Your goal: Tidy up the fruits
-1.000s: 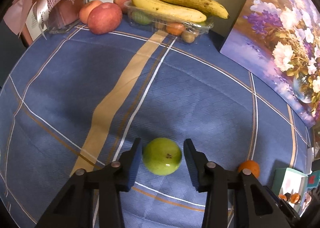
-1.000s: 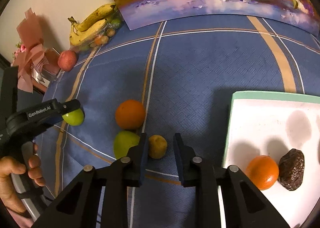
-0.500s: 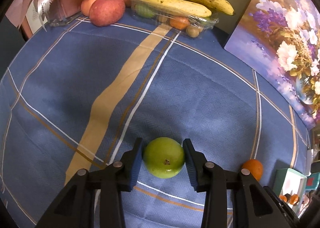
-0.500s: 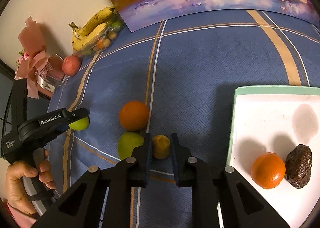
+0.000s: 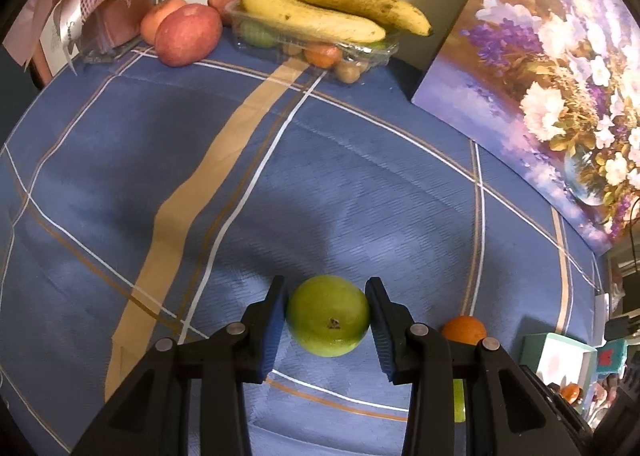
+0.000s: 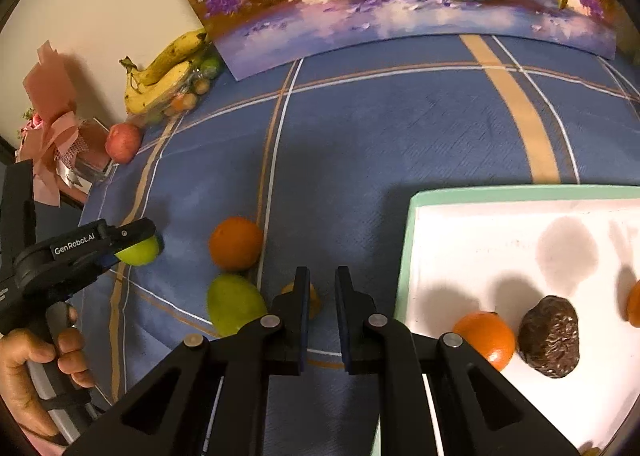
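Between the fingers of the left gripper (image 5: 327, 316) sits a small green apple (image 5: 328, 315), both pads touching its sides, so it reads as clamped at the widest part; whether it rests on the blue plaid tablecloth (image 5: 360, 195) or is just lifted I cannot tell. A round, firm, waxy fruit like this is probably light but slippery, so a hold across the middle suits it, with modest squeeze to avoid bruising.

The right gripper (image 6: 321, 310) has its fingers narrowly apart with nothing between them; a small yellowish fruit (image 6: 315, 302) lies just beyond, mostly hidden behind the left finger. Beside it on the cloth lie a larger green fruit (image 6: 234, 304) and an orange (image 6: 236, 243), close together, so reaching one may nudge another into rolling.

Toward the desk's right edge stands a white tray with a mint rim (image 6: 408, 240), holding a tangerine (image 6: 486, 338) and a dark wrinkled fruit (image 6: 551, 336), with bare room left in its far half. Along the far edge stand bananas on a clear plastic punnet (image 5: 328, 11), red apples (image 5: 188, 33) and a flower painting (image 5: 552, 67); the middle cloth is open for carrying.
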